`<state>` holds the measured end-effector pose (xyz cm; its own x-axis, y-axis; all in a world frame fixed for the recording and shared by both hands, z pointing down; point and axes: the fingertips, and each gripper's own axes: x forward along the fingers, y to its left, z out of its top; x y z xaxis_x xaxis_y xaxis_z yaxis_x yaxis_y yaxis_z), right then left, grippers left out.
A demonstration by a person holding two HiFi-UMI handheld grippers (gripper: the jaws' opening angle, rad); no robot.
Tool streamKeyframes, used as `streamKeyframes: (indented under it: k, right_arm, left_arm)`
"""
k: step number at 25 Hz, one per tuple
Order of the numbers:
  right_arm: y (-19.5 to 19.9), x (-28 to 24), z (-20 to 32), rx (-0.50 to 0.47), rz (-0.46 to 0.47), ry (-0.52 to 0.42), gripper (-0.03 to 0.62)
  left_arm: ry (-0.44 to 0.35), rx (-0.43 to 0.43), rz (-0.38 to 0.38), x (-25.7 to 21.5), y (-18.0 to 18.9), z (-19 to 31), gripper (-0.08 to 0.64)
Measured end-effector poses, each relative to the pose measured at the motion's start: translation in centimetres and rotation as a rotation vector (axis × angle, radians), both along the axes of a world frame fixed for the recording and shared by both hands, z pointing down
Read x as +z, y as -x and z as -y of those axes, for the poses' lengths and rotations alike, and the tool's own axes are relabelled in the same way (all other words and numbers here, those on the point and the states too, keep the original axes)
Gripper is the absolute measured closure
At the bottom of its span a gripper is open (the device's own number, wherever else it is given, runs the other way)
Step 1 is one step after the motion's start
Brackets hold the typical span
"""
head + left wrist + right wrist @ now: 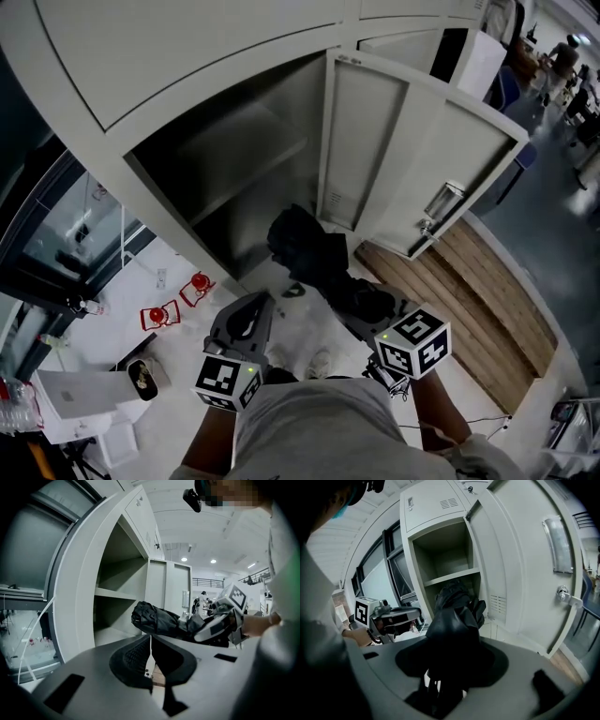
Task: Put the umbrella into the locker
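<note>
Gripping umbrella (452, 620) between right gripper (450, 667) jaws, tip near open locker (407, 573)

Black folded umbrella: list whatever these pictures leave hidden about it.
- Right gripper view: the handle end of the black folded umbrella is buried between the jaws of the right gripper, under its own fabric.
- Head view: it is unclear whether its tip touches the grey metal locker inside, as black fabric merges with shadow.
- Left gripper view: its rear end is behind the right gripper's body.
</note>
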<state>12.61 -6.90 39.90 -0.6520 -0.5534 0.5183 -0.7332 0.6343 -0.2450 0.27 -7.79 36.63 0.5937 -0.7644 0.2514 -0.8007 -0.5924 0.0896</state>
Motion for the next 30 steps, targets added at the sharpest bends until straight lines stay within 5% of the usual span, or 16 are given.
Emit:
streamKeyframes:
  k: [30]
  right_arm:
    - [3.8,1.1,6.7,0.019,-0.045,0.011,0.379]
  left_arm:
    - [0.049,0.013,-0.013,1.0,4.1,1.3,0.538]
